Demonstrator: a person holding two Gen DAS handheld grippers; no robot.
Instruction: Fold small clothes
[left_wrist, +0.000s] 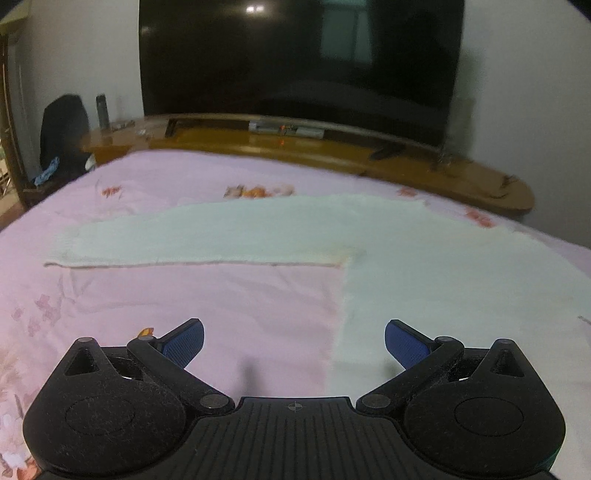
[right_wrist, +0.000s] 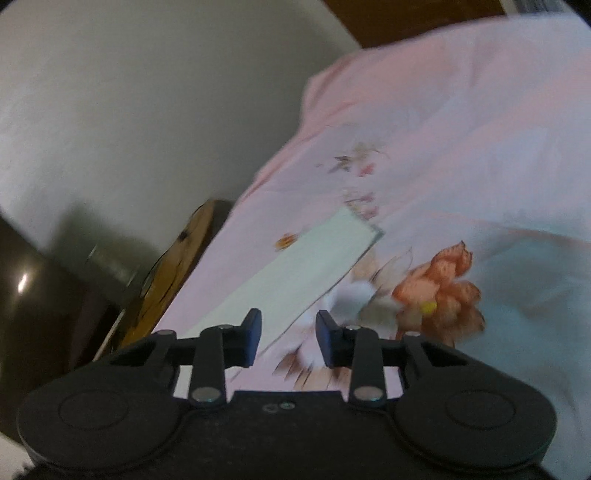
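Left gripper (left_wrist: 294, 341): nearest the lens, jaws spread wide, holding nothing, above the garment's near left edge.
Right gripper (right_wrist: 289, 339): jaws parted, empty, over the right sleeve (right_wrist: 295, 273).
Garment (left_wrist: 424, 266): pale top, flat on the pink bedsheet (left_wrist: 166, 295), left sleeve (left_wrist: 192, 236) outstretched.
Progress: no fold visible; all folding apparently remains.

A bed (left_wrist: 192, 295) covered by a pink sheet (right_wrist: 461, 110) printed with orange and pale flowers carries the things. A white knitted sweater (left_wrist: 424, 266) lies flat on the sheet, one sleeve (left_wrist: 184, 240) stretched straight out to the side. The other sleeve (right_wrist: 310, 269) lies flat as well, its cuff beside a large orange printed flower (right_wrist: 443, 291).
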